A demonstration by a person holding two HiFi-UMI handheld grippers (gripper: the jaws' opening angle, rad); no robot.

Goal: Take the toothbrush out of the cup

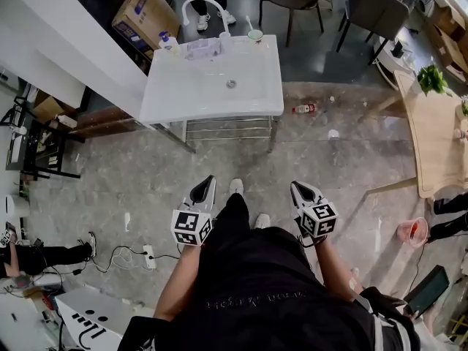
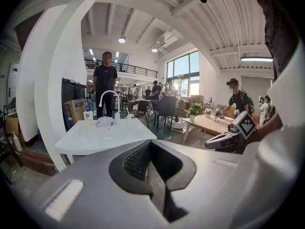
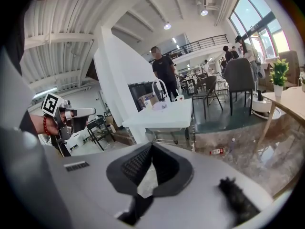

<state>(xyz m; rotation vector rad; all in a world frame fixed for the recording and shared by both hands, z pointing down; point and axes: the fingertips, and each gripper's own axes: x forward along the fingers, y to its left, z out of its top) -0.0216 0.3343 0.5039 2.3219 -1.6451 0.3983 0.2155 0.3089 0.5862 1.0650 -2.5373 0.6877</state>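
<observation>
A white sink point(image 1: 183, 97) on a metal frame stands ahead of me, about a step away. On its far right corner stands a pale cup point(image 1: 254, 35) with the toothbrush point(image 1: 249, 25) sticking up out of it. The cup is a tiny shape in the left gripper view point(image 2: 129, 116) and in the right gripper view point(image 3: 180, 98). My left gripper point(image 1: 210, 180) and right gripper point(image 1: 295, 187) hang low at my waist, far short of the sink and pointing at it. Both are shut and hold nothing point(image 2: 150, 142) point(image 3: 151, 146).
On the sink's back edge are a white faucet point(image 1: 201, 6) and a soap bottle point(image 1: 168, 42). A person point(image 2: 105, 82) stands behind it beside a cardboard box point(image 1: 145, 12). A bottle point(image 1: 303, 109) lies on the floor. To the right are chairs point(image 1: 376, 13) and a wooden table point(image 1: 439, 130).
</observation>
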